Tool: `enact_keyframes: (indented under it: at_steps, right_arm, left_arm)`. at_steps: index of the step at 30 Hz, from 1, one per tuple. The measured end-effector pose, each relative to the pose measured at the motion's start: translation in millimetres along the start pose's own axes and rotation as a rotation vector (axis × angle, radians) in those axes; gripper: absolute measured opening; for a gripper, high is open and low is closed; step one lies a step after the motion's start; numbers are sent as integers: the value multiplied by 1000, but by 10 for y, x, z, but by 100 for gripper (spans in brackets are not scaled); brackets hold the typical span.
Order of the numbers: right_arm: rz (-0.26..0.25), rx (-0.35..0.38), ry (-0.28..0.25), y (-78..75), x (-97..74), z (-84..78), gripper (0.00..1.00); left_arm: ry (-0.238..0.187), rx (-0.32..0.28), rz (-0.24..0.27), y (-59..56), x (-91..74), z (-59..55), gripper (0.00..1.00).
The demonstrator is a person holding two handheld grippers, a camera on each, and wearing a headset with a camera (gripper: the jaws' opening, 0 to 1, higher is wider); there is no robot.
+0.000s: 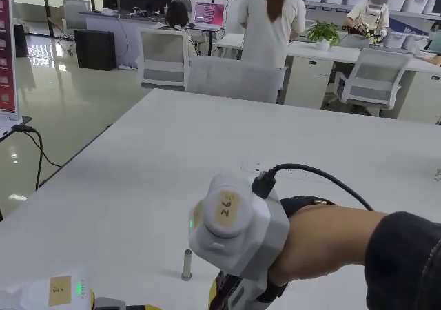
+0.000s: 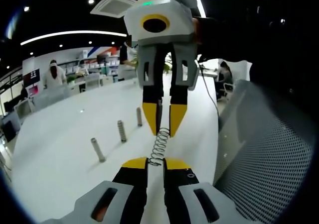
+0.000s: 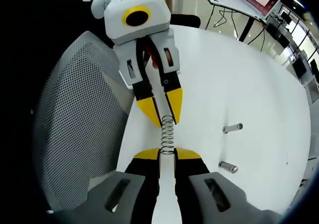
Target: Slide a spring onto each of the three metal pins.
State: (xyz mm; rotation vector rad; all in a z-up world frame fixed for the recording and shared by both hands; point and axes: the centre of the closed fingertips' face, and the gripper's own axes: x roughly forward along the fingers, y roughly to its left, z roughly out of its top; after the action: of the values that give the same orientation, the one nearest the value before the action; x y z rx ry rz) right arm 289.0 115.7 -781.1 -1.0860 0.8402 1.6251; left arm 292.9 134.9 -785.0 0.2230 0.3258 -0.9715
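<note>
A small steel spring (image 2: 159, 145) hangs in the air between my two grippers, each gripping one end. In the left gripper view my left gripper (image 2: 155, 163) is shut on its near end and my right gripper (image 2: 163, 127) comes down from above onto the far end. The right gripper view shows the same spring (image 3: 167, 134), with my right gripper (image 3: 167, 155) below and my left gripper (image 3: 167, 115) above. Three upright metal pins stand on the white table: a bare one (image 2: 98, 149), a middle one wearing a spring (image 2: 121, 131), and another bare one (image 2: 139, 116). One pin (image 1: 186, 265) stands beside the right gripper's housing (image 1: 238, 231).
The white table (image 1: 207, 158) stretches far ahead. A grey mesh chair back (image 2: 264, 149) is close to the grippers at the table's near edge. Office chairs (image 1: 234, 79) stand at the far edge, with people and desks behind. A black cable (image 1: 310, 172) runs from the right gripper.
</note>
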Motion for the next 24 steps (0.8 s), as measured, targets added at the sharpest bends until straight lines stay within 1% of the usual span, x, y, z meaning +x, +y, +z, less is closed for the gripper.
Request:
enact_keyframes:
  at_steps: [5, 12, 24]
  right_arm:
    - [-15, -5, -21, -10, -61, 60, 7]
    - [-30, -13, -71, 0, -136, 210, 7]
    - [-41, -20, -131, -8, -162, 400, 7]
  left_arm:
    - [2, 0, 3, 5, 7, 0, 4]
    - [2, -4, 8, 8, 7, -1, 3]
    - [-1, -5, 8, -3, 27, 5, 3]
